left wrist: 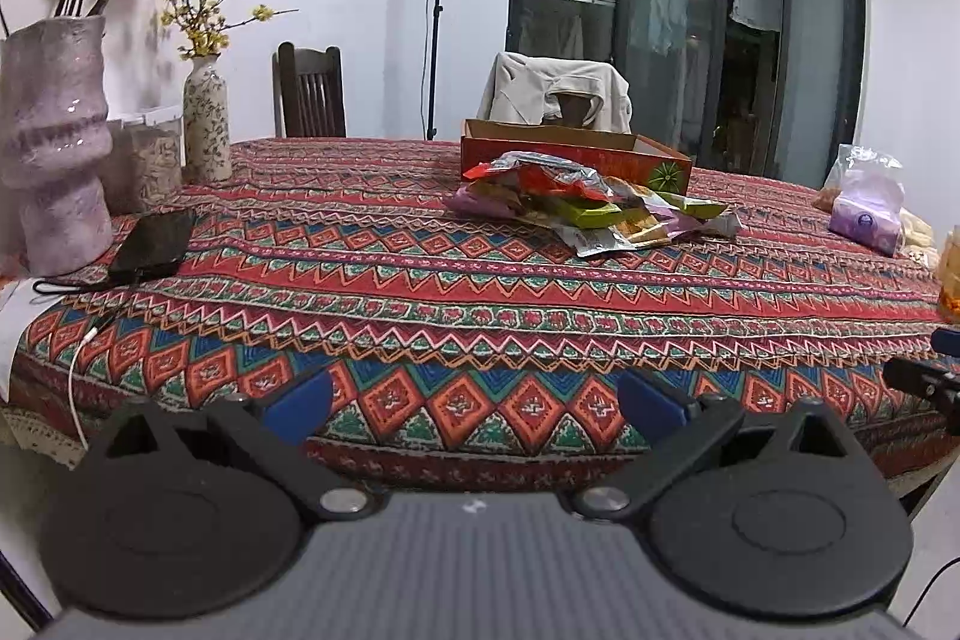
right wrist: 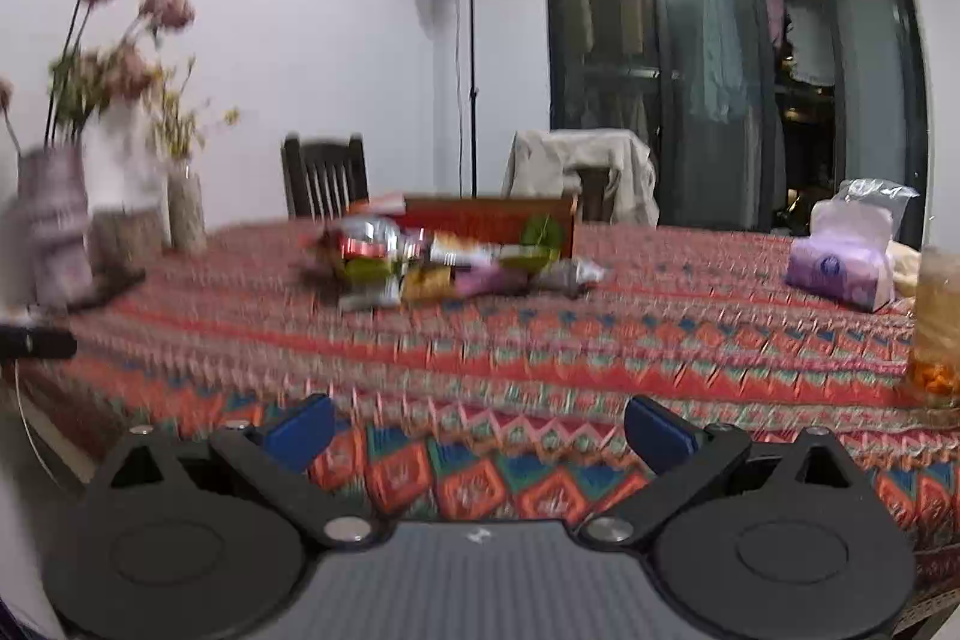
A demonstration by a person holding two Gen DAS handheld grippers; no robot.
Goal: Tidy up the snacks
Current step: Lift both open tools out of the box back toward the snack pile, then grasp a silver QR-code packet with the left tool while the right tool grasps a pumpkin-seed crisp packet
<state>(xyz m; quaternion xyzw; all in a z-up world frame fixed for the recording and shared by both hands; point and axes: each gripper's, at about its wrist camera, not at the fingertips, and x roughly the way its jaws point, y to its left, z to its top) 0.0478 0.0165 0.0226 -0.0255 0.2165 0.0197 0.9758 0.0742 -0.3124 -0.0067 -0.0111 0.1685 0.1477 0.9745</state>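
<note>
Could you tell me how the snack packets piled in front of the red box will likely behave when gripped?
The snack packets look like crinkled foil, so probably light, floppy and a bit slippery. They overlap in a loose heap, so pulling one may drag its neighbours. The red box behind looks stiffer.

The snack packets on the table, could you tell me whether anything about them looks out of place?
Yes. The snack packets lie in a loose, overlapping heap on the tablecloth, in front of the open cardboard box rather than inside it.
</note>
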